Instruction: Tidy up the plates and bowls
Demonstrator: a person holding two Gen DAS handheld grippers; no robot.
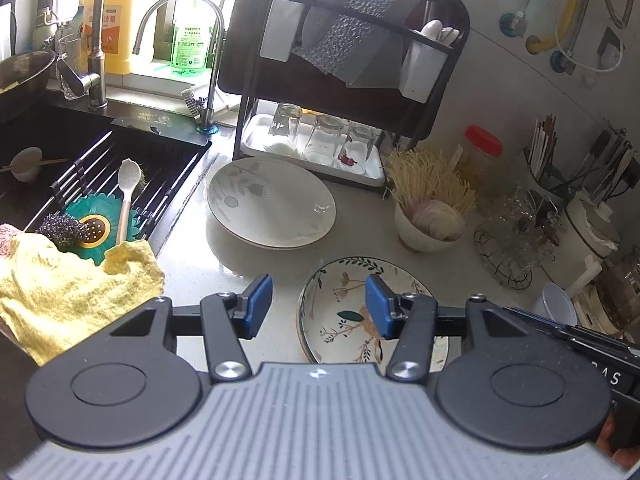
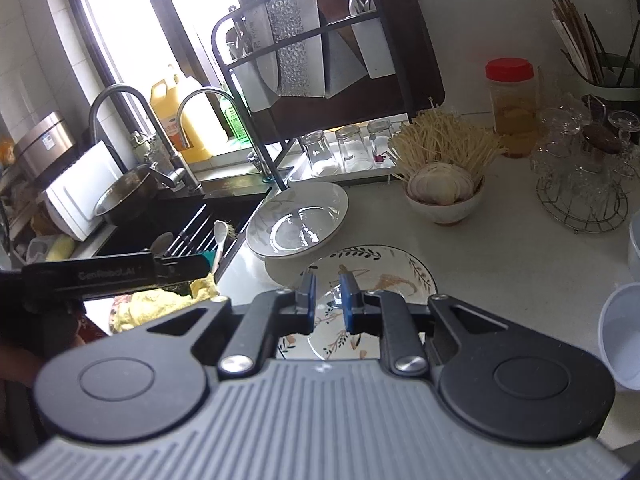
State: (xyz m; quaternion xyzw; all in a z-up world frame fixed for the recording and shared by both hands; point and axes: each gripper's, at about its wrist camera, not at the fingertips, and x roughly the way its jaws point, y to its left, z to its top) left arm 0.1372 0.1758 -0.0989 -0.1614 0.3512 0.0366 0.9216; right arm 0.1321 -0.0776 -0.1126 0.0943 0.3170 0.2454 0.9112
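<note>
A white deep plate (image 1: 272, 204) (image 2: 298, 220) with a pale leaf print rests on the counter beside the sink, tilted over something white beneath it. Nearer to me lies a floral plate (image 1: 340, 296) (image 2: 384, 268) with a dark leafy rim. My left gripper (image 1: 318, 306) hangs open just above that plate's left rim, nothing between its blue pads. My right gripper (image 2: 328, 300) hovers over the same plate, its pads nearly together and holding nothing. A small white bowl (image 1: 26, 162) with chopsticks sits in the sink.
A black dish rack (image 1: 348, 60) stands behind, with upturned glasses (image 1: 324, 140) on its tray. A bowl of garlic and enoki (image 1: 428, 224) sits to the right, beside glassware in a wire stand (image 2: 580, 184). A yellow cloth (image 1: 68, 292) drapes the sink edge. A white cup (image 2: 624, 332) stands near right.
</note>
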